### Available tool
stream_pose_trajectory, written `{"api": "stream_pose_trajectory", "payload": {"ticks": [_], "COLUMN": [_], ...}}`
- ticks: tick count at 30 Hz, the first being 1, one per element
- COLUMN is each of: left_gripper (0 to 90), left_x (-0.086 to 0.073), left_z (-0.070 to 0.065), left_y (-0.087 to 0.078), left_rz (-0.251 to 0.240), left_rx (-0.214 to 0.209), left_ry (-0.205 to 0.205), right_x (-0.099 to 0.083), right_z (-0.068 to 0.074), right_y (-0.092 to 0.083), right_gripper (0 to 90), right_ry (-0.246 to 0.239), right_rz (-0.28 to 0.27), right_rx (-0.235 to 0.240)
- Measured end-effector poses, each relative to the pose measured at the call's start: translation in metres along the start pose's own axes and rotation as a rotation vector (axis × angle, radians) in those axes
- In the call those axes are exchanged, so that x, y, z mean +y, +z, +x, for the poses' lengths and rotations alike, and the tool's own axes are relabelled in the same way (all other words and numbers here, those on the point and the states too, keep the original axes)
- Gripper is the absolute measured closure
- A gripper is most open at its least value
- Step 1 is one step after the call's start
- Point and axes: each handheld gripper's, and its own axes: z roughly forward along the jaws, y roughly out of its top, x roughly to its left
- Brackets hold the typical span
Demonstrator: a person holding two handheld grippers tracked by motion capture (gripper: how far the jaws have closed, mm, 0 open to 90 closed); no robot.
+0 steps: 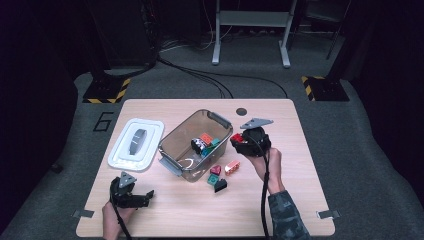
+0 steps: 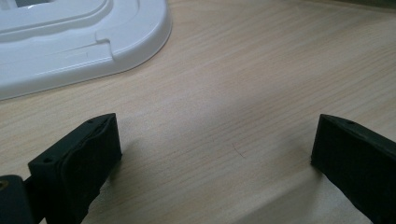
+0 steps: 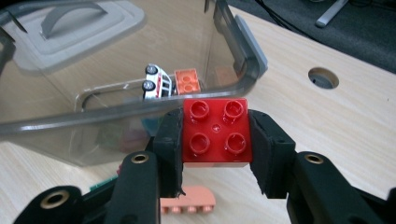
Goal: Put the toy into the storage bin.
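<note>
We hold a red brick beside the clear bin

On the table [image 1: 300, 210], our right gripper [image 3: 215, 140] pinches the red brick [image 3: 216, 133] just outside the bin [image 1: 172, 145] rim, near the white lid [image 1: 120, 155]; our left gripper [image 2: 215, 154] rests spread wide over bare wood, holding nothing.

Right tool [image 3: 215, 140] grips brick [image 3: 216, 132] just before bin [image 3: 140, 112] rim; lid [image 1: 136, 143] beyond bin, w/ left tool [image 1: 142, 198] near it.
</note>
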Motion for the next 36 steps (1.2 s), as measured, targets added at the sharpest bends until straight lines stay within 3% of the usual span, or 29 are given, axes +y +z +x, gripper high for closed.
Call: {"api": "stream_pose_trajectory", "payload": {"ticks": [11,18,31,35,36], "left_gripper": [1.2,1.2,1.2,1.2,1.2], "left_x": [0.000,0.000,0.000,0.000,0.000], "left_z": [0.000,0.000,0.000,0.000,0.000], "left_y": [0.000,0.000,0.000,0.000,0.000], "left_rz": [0.000,0.001,0.000,0.000,0.000], "left_rx": [0.001,0.000,0.000,0.001,0.000], "left_ry": [-0.001,-0.001,0.000,-0.001,0.001], "right_x": [0.028,0.040,0.046,0.045,0.045], "right_z": [0.006,0.009,0.024,0.028,0.029], "right_y": [0.008,0.022,0.051,0.056,0.057], "right_gripper": [58.5,58.5,58.5,58.4,58.4], "right_ry": [-0.035,-0.043,-0.074,-0.113,-0.100], "right_rz": [0.010,0.052,0.116,0.146,0.151], "right_rx": [0.016,0.043,0.078,0.088,0.089]}}
